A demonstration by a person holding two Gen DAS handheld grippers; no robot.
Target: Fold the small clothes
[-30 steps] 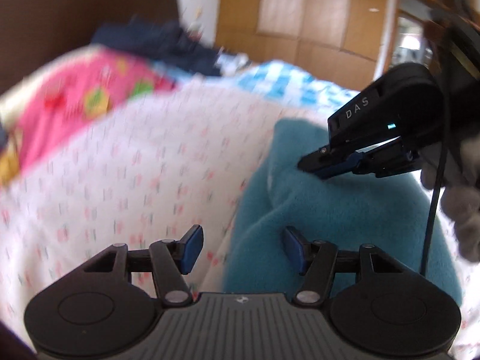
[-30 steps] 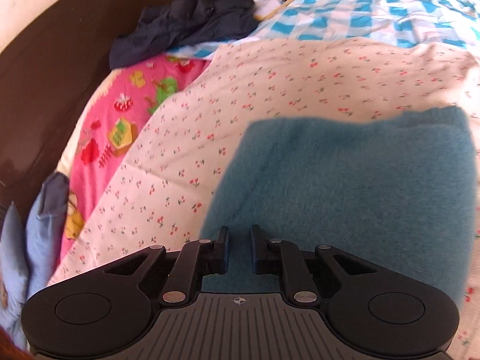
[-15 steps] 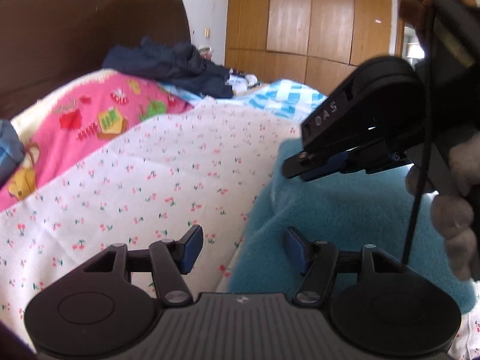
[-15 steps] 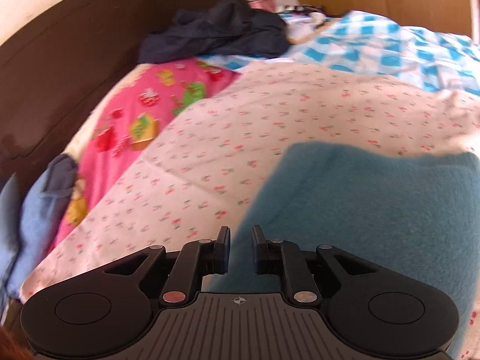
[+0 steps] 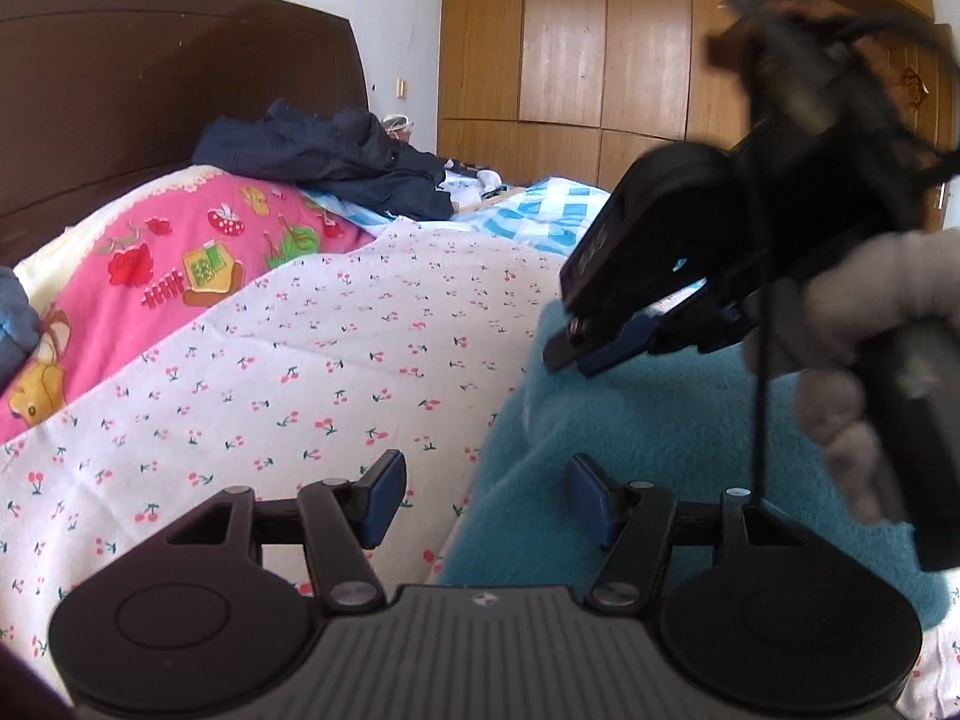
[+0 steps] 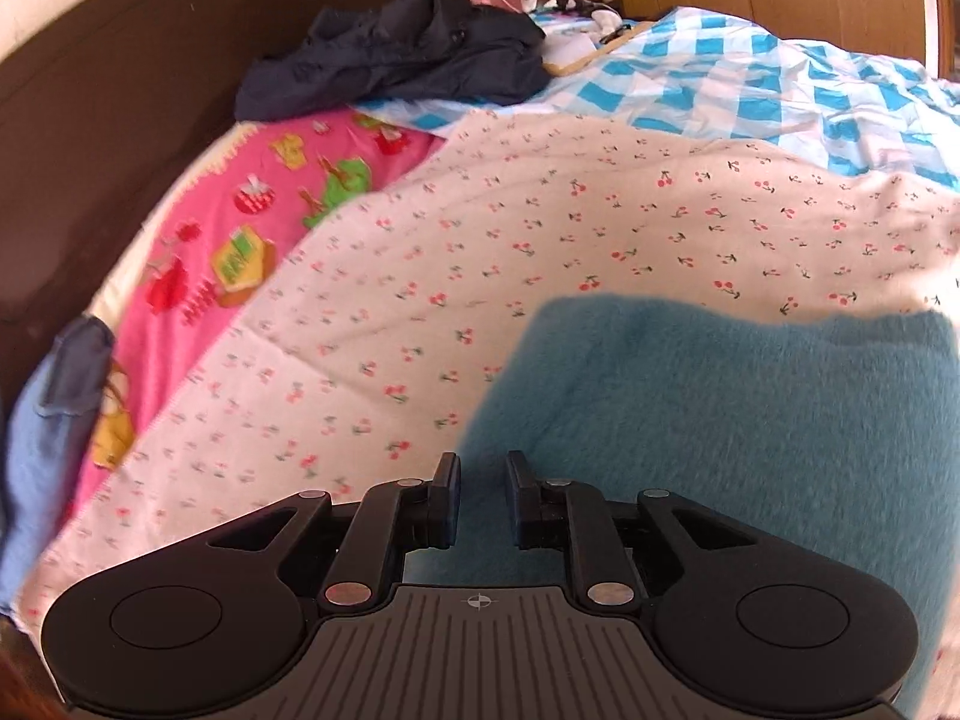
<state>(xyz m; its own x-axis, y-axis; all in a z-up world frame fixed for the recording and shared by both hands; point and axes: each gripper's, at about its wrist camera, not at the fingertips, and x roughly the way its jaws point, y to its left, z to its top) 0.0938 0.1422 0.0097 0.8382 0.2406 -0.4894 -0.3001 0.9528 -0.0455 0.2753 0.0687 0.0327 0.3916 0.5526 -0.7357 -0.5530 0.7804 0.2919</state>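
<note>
Hovering claws [image 5: 483,495] over teal garment [image 6: 720,420]

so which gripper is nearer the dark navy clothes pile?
Right. The right gripper sits farther up the bed toward the navy pile, over the teal garment; the left gripper hangs back, near that garment's edge.
</note>
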